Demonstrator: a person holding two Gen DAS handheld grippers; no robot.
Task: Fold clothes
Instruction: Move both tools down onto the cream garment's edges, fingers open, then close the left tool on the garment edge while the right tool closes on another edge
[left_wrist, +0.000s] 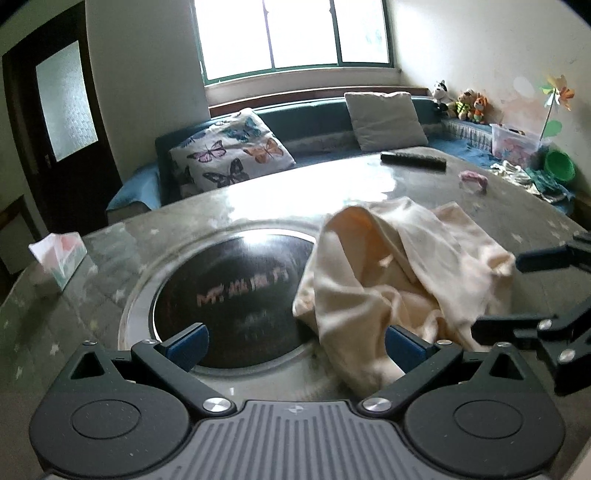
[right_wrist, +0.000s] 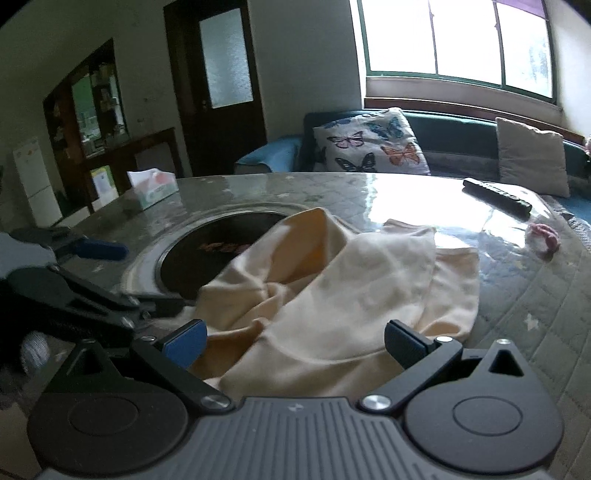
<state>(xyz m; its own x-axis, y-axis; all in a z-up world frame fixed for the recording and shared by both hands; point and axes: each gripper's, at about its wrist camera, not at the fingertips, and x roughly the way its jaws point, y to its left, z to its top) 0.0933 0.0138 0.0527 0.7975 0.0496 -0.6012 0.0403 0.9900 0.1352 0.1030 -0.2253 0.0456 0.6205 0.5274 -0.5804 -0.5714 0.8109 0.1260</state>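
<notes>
A crumpled cream garment (right_wrist: 332, 295) is lying on the glossy surface (right_wrist: 406, 192), spilling over the right edge of the round dark inset plate (left_wrist: 229, 295). Both hand-held grippers are hanging open and empty: the right hand-held gripper (right_wrist: 295, 341) is facing the garment head-on and looks nearer, while the left hand-held gripper (left_wrist: 295, 341) is facing the plate, garment off toward its right finger. Beyond the plate, a remote control (left_wrist: 413, 160) and pink scrunchie (left_wrist: 472, 179) are sitting well clear; a tissue box (left_wrist: 59, 254) is left of it.

Right gripper (right_wrist: 295, 341) gapes over crumpled cream garment (right_wrist: 332, 295) on table (right_wrist: 517, 295).
</notes>
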